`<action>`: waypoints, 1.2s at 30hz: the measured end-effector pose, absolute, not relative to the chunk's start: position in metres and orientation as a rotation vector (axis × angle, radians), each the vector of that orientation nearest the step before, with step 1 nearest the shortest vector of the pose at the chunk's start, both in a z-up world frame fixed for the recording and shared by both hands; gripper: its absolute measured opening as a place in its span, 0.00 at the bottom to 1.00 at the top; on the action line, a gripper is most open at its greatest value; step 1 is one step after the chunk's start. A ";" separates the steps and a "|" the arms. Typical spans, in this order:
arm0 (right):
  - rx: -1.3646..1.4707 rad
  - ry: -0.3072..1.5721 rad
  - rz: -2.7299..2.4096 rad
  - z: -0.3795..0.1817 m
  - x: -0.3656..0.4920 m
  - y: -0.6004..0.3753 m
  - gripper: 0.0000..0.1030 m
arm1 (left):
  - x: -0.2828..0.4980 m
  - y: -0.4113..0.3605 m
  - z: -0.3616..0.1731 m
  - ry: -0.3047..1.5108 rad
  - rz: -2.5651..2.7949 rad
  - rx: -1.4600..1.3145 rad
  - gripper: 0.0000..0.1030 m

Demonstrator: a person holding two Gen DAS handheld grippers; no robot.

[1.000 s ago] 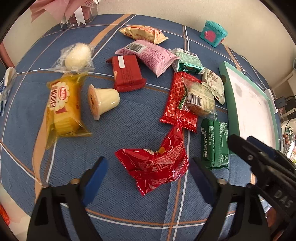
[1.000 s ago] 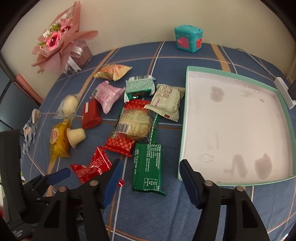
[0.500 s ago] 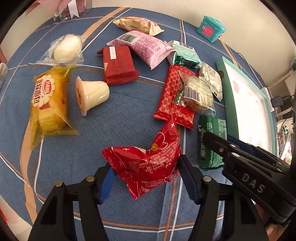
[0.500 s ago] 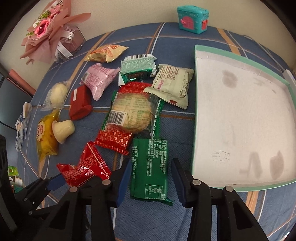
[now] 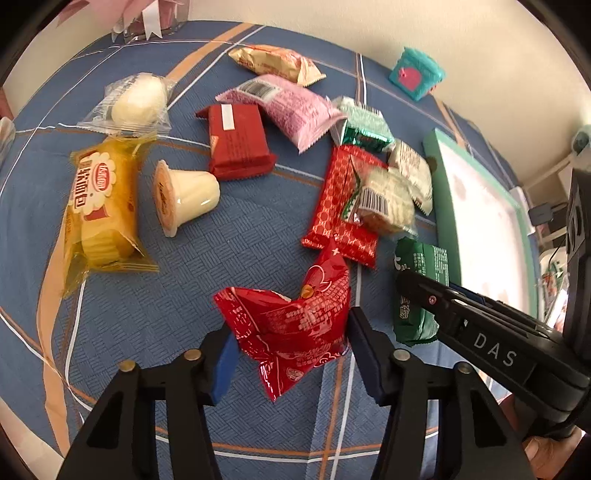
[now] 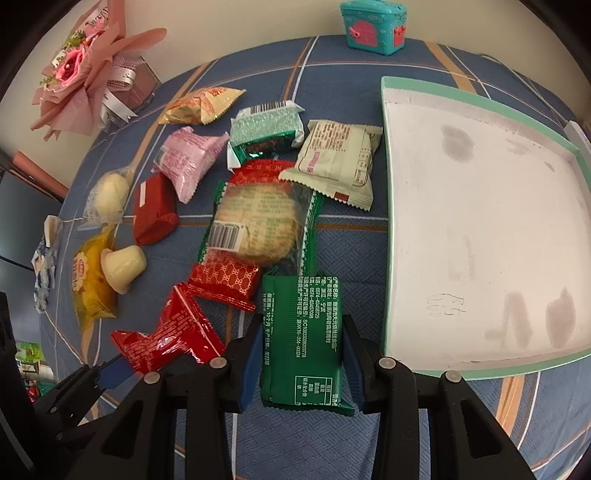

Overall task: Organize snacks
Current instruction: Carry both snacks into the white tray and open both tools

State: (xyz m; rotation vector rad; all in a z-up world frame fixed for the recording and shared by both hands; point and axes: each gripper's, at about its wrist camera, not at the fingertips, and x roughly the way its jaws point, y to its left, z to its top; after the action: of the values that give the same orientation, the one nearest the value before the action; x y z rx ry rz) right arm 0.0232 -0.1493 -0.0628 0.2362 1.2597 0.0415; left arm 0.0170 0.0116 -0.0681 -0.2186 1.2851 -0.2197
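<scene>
Several snack packets lie on a blue patterned cloth. My left gripper [image 5: 291, 365] is shut on a crumpled red packet [image 5: 291, 325], its pads pressing both sides. The red packet also shows in the right wrist view [image 6: 166, 336]. My right gripper [image 6: 301, 365] is shut on a dark green packet [image 6: 301, 332], pads against its two long edges. The green packet also shows in the left wrist view [image 5: 417, 291]. A white tray with a mint rim [image 6: 386, 221] lies empty just right of the right gripper.
Further off lie a red patterned bar [image 6: 225, 277] under a clear biscuit pack [image 6: 255, 225], a cream packet [image 6: 340, 162], a green foil packet [image 6: 266, 133], a pink packet [image 6: 188, 158], a jelly cup [image 5: 184, 195] and a yellow cake packet [image 5: 99, 206]. A teal toy chest [image 6: 373, 22] and a bouquet [image 6: 85, 74] stand at the back.
Both grippers moved forward and down and closed: the left onto the red packet, the right onto the green packet.
</scene>
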 end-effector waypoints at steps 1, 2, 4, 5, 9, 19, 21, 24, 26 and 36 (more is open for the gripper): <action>0.237 1.255 0.043 -0.060 0.023 -0.150 0.41 | 0.016 0.015 -0.065 1.281 -0.221 -0.226 0.53; 0.239 1.251 0.044 -0.058 0.022 -0.151 0.41 | 0.015 0.016 -0.063 1.276 -0.220 -0.231 0.52; 0.245 1.244 0.042 -0.054 0.021 -0.153 0.41 | 0.014 0.021 -0.059 1.266 -0.220 -0.242 0.52; 0.251 1.238 0.043 -0.051 0.020 -0.154 0.41 | 0.013 0.023 -0.057 1.259 -0.220 -0.248 0.52; 0.268 1.212 0.048 -0.040 0.017 -0.157 0.41 | 0.008 0.031 -0.045 1.225 -0.231 -0.278 0.51; 0.312 1.105 0.051 -0.004 0.011 -0.168 0.41 | 0.004 0.042 -0.008 1.138 -0.224 -0.284 0.51; 0.328 1.095 0.035 -0.001 0.012 -0.175 0.41 | 0.010 0.029 -0.004 1.137 -0.224 -0.265 0.51; 0.357 1.082 -0.024 0.001 0.014 -0.197 0.41 | 0.020 0.005 0.002 1.132 -0.247 -0.221 0.51; 0.357 1.068 -0.085 0.003 0.014 -0.214 0.41 | 0.027 -0.010 0.009 1.130 -0.269 -0.201 0.51; 0.437 1.024 -0.301 0.002 0.016 -0.297 0.41 | 0.064 -0.109 0.036 1.091 -0.423 -0.135 0.51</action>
State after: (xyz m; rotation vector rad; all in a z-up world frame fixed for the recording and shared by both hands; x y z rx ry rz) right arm 0.0158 -0.2971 0.0024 0.4367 1.0236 -0.3013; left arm 0.0641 -0.1094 0.0356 -0.1354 1.0912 -0.4231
